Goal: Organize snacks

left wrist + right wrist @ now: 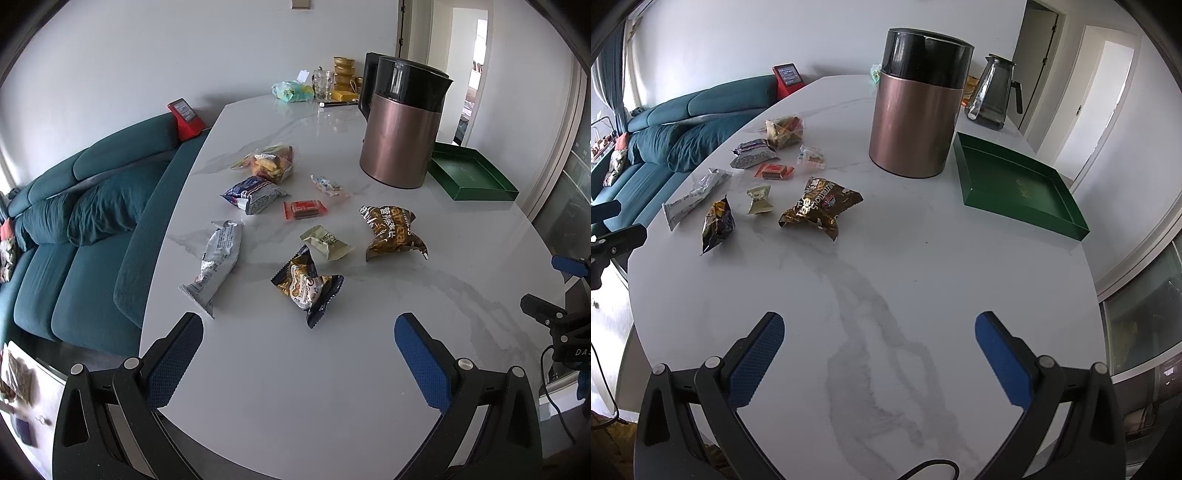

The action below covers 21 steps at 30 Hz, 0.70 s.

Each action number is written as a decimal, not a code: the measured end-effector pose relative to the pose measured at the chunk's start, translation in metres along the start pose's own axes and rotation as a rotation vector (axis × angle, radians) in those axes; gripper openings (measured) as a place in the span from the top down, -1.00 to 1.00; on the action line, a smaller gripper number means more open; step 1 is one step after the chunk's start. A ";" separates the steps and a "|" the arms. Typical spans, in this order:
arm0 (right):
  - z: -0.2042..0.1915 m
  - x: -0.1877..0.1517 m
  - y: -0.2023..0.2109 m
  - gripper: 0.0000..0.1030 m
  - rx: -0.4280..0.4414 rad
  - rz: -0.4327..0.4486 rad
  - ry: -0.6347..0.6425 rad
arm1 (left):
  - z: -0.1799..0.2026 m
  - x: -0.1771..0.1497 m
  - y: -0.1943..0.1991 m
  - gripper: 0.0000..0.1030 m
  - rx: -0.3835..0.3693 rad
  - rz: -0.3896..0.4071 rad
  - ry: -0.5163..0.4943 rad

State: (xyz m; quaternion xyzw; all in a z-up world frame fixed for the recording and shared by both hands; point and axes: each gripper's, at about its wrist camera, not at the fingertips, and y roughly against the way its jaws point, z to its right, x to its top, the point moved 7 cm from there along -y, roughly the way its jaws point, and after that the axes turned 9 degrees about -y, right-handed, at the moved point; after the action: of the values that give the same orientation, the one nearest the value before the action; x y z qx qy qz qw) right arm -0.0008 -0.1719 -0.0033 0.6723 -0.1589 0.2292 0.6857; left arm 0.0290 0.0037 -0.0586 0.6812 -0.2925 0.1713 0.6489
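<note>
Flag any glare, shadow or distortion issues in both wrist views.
Left wrist: strong fisheye bend on the table edge, dark vignette in the corners, doorway blown out, soft sheen beside the kettle. Right wrist: same bend and vignette; the right gripper casts a grey shadow on the marble; green tray evenly lit; snacks sharp.

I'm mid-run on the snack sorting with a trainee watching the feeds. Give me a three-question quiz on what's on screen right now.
1. True or false: the green tray already holds a snack.
2. Multiple choice: the copper kettle stands (A) inside the tray, (B) on the table beside the tray, (C) on the sofa.
3. Fill in: both the left gripper and the right gripper are ____ and hold nothing.

Key: 1 false, the tray shows only bare green floor. 2 B. 3 open.
</note>
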 end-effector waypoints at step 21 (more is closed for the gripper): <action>-0.006 0.002 -0.002 -1.00 0.008 0.001 0.011 | -0.016 0.003 -0.006 -0.98 0.018 -0.016 0.030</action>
State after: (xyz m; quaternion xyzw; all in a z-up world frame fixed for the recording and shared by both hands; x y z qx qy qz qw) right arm 0.0011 -0.1662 -0.0045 0.6736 -0.1545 0.2340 0.6839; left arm 0.0373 0.0188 -0.0600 0.6868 -0.2756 0.1787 0.6484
